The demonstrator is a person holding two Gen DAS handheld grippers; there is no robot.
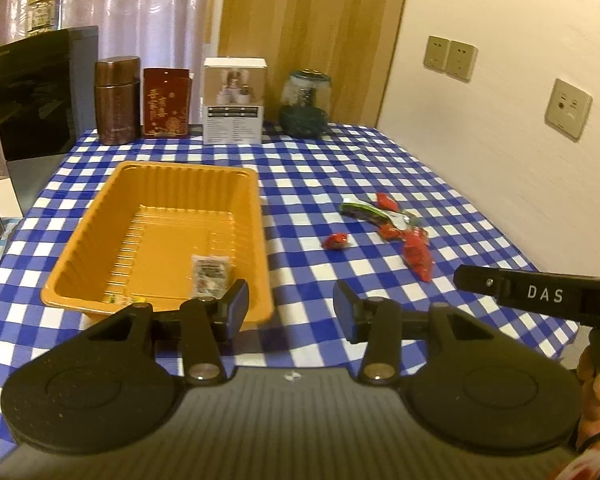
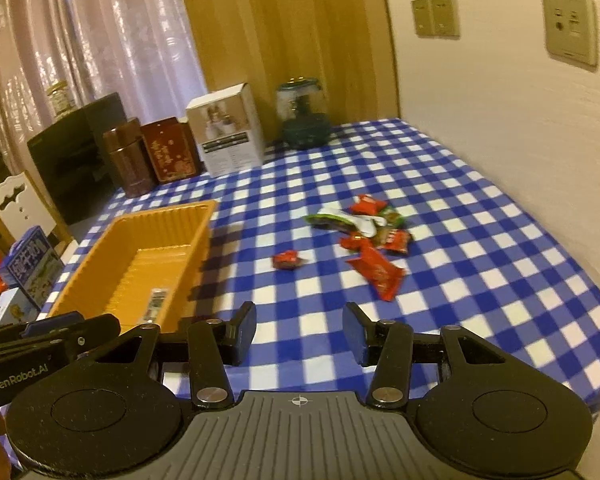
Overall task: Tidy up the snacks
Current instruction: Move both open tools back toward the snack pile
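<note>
- Plainly, both tongs are released and carry nothing: the left tongs (image 1: pixel 290 306) show bare blue pads spread wide over the near end of the yellow ribbed plastic tray (image 1: pixel 80 240), and the right tongs (image 2: pixel 300 330) stand just as wide over bare blue-and-white checked cloth on the desk (image 2: pixel 480 184).
- One small pale snack packet (image 1: pixel 210 274) already lies flat on the tray floor, in its near right corner, just beyond the left tongs' left-hand pad.
- What remains loose is a heap of red and green wrapped snacks (image 2: pixel 374 236), right of centre in the right wrist view and well apart from the tray, with a single small red wrapped sweet (image 2: pixel 286 260) lying alone between heap and tray.
- From the right tongs the lone sweet sits almost straight ahead, a touch left of the midline; the heap lies ahead and to the right. From the left tongs both fall in the right half of the frame, with the tray on the left.
- So the right hand looks the nearer one for either target, and the sweet the shorter reach.
- At the heap's near end the long red packet (image 2: pixel 376 274) runs on a diagonal, from upper left to lower right, so tongs coming straight in would probably need a twist of the wrist to close across its narrow side.
- How many wrappers overlap in the heap I cannot tell; the picture is soft there.
</note>
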